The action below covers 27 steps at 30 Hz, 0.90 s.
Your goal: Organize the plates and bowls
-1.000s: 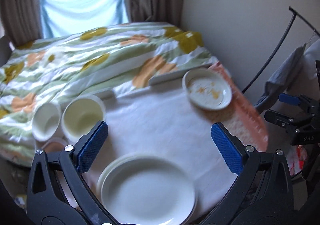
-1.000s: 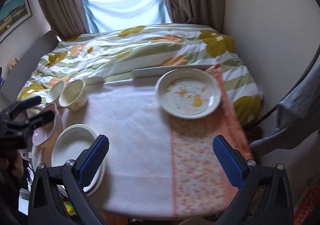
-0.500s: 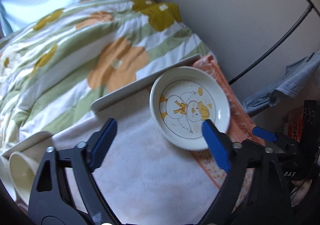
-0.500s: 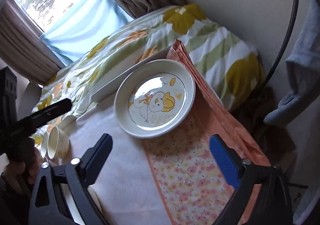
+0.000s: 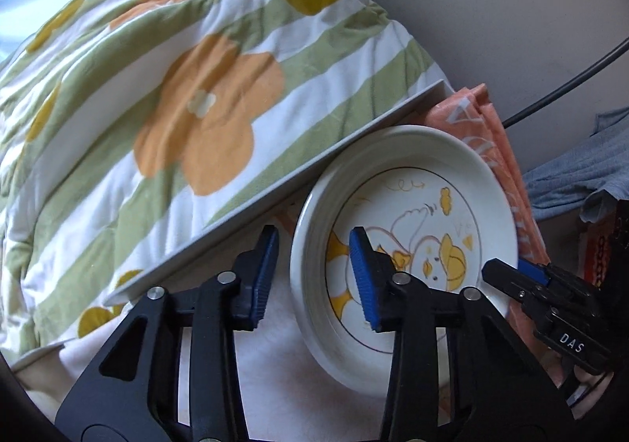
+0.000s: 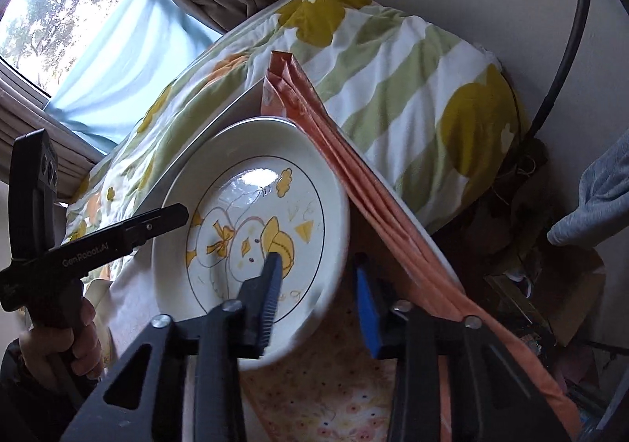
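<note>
A white plate with a yellow duck drawing (image 5: pixel 416 229) lies at the table's far right corner, partly on an orange cloth (image 5: pixel 503 151). My left gripper (image 5: pixel 314 273) straddles the plate's left rim, one blue pad outside and one over the plate's well, with a gap showing. In the right wrist view the plate (image 6: pixel 251 221) sits between the pads of my right gripper (image 6: pixel 318 296), which straddles its right rim, jaws partly closed and not clamped. The left gripper (image 6: pixel 118 233) also reaches the plate from the left there.
A flowered quilt (image 5: pixel 177 88) on a bed lies just beyond the table's raised back edge (image 5: pixel 275 186). A wall and a black cable (image 6: pixel 570 33) stand on the right. Grey clothing (image 5: pixel 570 182) hangs at right. White cloth (image 5: pixel 275 383) covers the table.
Both grippers have moved in onto the duck plate from opposite sides and narrowed their jaws around its rims. The bowls and white plates at the left have left the views.
</note>
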{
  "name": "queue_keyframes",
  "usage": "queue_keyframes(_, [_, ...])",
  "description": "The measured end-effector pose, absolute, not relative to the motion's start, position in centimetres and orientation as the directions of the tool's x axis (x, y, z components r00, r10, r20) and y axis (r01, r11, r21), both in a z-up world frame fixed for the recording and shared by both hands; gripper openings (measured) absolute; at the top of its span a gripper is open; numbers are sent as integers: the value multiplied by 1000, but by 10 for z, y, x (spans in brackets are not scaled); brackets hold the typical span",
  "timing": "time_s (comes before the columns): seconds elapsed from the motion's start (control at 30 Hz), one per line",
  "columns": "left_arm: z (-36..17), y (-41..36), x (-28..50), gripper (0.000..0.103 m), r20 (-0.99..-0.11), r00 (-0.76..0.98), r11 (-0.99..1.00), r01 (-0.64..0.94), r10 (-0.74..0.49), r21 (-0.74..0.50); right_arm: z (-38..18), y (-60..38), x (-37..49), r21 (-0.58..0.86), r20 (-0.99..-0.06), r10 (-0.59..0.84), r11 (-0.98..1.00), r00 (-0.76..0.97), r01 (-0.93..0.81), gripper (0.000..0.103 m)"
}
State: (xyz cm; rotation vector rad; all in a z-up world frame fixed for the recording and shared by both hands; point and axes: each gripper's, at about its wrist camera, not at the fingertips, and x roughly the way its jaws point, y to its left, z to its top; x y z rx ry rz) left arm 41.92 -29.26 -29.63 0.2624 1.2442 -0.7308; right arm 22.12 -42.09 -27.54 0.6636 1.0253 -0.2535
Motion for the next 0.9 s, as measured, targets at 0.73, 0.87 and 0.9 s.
queue_keyframes(0.73, [-285,-280,398,15,-933,209,776,622,-295,-106,-272,-415,234,269,-882,61,880,468,392,14])
queue_keyframes(0.87, [-266,-269,386,15,-920,237,781,616,-311,-105,-263,-411,228,277,-873,67,883,483,379,14])
queue_keyframes(0.9, [-260,-265,382,15,-917,244,784,611,-316,-108,-259,-410,225,284,-870,74,883,488,373,14])
